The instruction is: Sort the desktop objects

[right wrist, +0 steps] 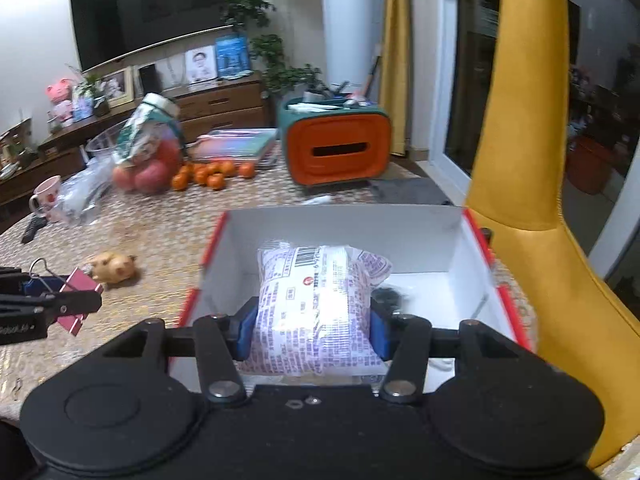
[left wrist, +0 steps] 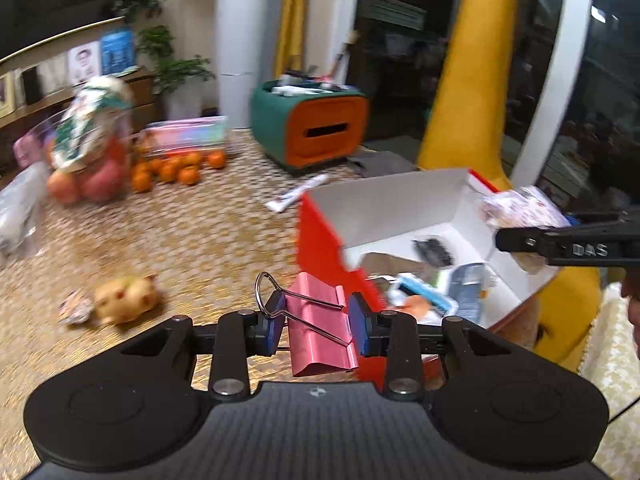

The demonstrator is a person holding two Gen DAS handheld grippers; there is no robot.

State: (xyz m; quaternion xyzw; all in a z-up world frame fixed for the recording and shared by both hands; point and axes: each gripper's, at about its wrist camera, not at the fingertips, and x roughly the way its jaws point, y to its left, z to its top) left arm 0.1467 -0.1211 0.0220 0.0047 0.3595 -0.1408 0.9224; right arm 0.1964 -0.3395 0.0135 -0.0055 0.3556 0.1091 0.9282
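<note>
Two loads mid-transfer: left gripper [left wrist: 318, 322] clamps pink binder clip [left wrist: 320, 320], right gripper [right wrist: 314, 328] squeezes snack packet [right wrist: 316, 304] over part-filled box [right wrist: 420, 220]; pig toy [right wrist: 112, 266] at nine o'clock left.

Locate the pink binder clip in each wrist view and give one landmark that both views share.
Left wrist: pink binder clip at lower centre, clamped in the left tool.
Right wrist: binder clip at the left edge, beside the red box.
Shared landmark: orange-fronted tissue box.

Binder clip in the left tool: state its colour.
Pink body with silver wire handles. The binder clip shows best in the left wrist view, clamped in the left tool.
</note>
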